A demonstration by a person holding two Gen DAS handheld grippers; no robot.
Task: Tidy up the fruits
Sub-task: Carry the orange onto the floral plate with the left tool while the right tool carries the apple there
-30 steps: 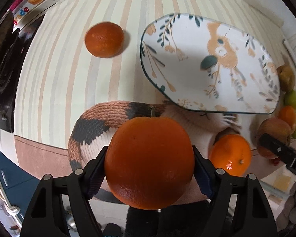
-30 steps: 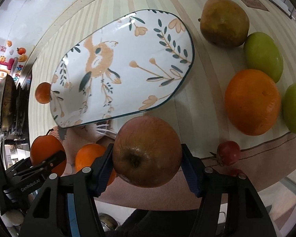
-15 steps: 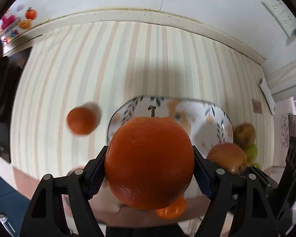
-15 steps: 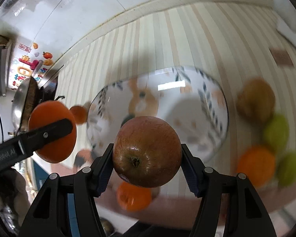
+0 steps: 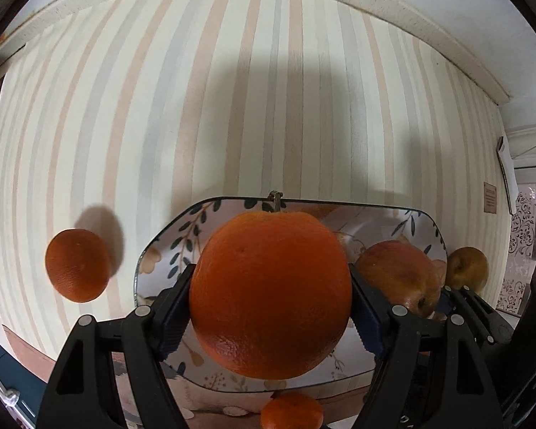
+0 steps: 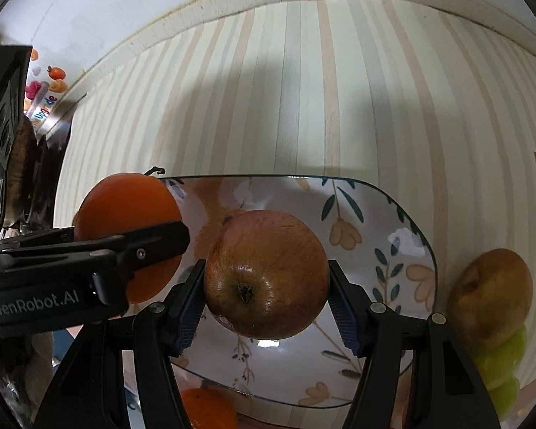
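A stemmed orange (image 5: 270, 293) is clamped in the left gripper (image 5: 270, 307), a reddish apple (image 6: 266, 273) in the right gripper (image 6: 266, 296), both over the floral plate (image 6: 403, 236).

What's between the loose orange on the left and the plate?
Only bare striped tablecloth with the orange's shadow. The left wrist view shows the loose orange apart from the plate rim, with nothing lying in the gap.

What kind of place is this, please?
Probably a home kitchen or dining area: a striped tablecloth, a floral plate with fruit around it, and fruit stickers on the wall.
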